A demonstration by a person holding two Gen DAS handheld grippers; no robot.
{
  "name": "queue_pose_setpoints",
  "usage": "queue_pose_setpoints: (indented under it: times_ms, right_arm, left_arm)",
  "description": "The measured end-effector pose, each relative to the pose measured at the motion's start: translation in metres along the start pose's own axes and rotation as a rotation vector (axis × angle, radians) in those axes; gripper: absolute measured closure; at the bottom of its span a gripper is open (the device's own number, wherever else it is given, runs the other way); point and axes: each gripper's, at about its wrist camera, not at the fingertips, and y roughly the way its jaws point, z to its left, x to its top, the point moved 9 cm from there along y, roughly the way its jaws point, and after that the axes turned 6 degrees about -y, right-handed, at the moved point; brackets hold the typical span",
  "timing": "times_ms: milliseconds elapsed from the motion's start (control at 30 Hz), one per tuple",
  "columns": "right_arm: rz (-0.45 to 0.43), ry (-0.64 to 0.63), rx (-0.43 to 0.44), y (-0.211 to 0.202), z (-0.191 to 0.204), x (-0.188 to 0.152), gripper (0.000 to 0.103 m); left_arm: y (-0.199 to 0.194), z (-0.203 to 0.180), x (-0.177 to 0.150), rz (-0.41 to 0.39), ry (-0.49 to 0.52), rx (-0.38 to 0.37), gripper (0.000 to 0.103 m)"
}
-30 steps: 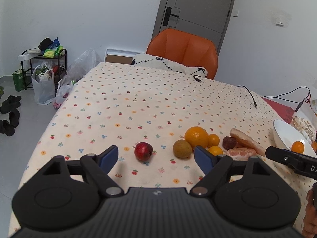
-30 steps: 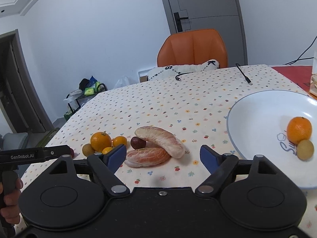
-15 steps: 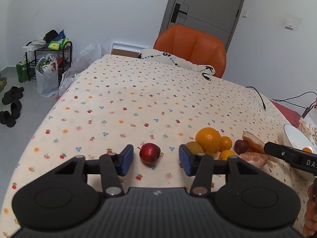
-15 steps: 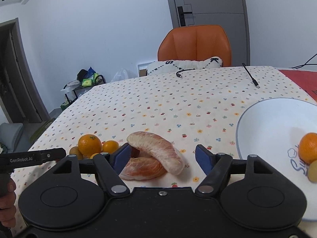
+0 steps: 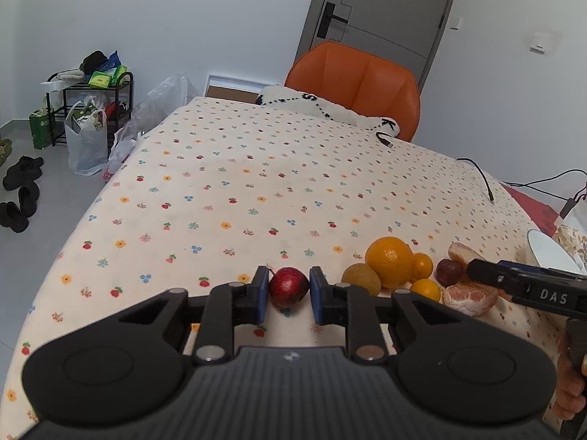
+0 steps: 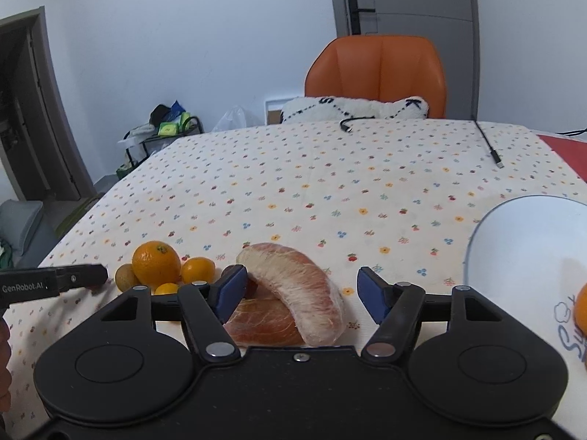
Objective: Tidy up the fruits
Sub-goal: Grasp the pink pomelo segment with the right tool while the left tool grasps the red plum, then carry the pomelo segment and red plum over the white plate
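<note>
A small red apple (image 5: pixel 288 286) sits on the flowered tablecloth (image 5: pixel 256 190), and my left gripper (image 5: pixel 289 275) is shut on it, a blue pad against each side. To its right lie a brown fruit (image 5: pixel 361 279), a large orange (image 5: pixel 389 262), small oranges (image 5: pixel 422 266) and a dark plum (image 5: pixel 449 270). My right gripper (image 6: pixel 301 289) is open, its fingers either side of two peeled pomelo segments (image 6: pixel 297 282) without touching them. A white plate (image 6: pixel 513 234) at the right holds an orange (image 6: pixel 581 311).
An orange chair (image 6: pixel 378 73) with a white cushion (image 6: pixel 352 108) stands at the table's far end. Two black cables (image 6: pixel 489 146) lie on the far cloth. The table's left edge (image 5: pixel 110 190) drops to the floor, where bags and a rack stand.
My left gripper moved forward to the red apple and closed on it. My right gripper moved in over the pomelo segments and narrowed somewhat while staying open.
</note>
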Motion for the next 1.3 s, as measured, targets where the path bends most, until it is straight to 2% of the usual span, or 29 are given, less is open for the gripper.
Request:
queue_pose_setpoints:
  times_ms: [100,200,300,767,1300]
  right_arm:
    - [0.013,0.005,0.009,0.004,-0.001,-0.002,0.039]
    - [0.023,0.033,0.027,0.006,-0.004,-0.003,0.053]
    - [0.027,0.032,-0.002,0.005,-0.007,-0.004,0.072]
    - [-0.035,0.113,-0.003,-0.026,-0.022,0.000,0.075]
    - [-0.129,0.196,-0.093,-0.084,-0.066,-0.006,0.075]
  left_arm:
    - [-0.002,-0.002,0.002,-0.008,-0.001,-0.008,0.081]
    - [-0.005,-0.005,0.004,-0.015,0.003,-0.013,0.081]
    - [-0.008,-0.009,0.007,-0.021,0.008,-0.022,0.081]
    - [-0.022,-0.039,0.012,-0.046,0.039,-0.083,0.081]
    - [-0.026,-0.104,0.004,-0.045,0.110,-0.180,0.081]
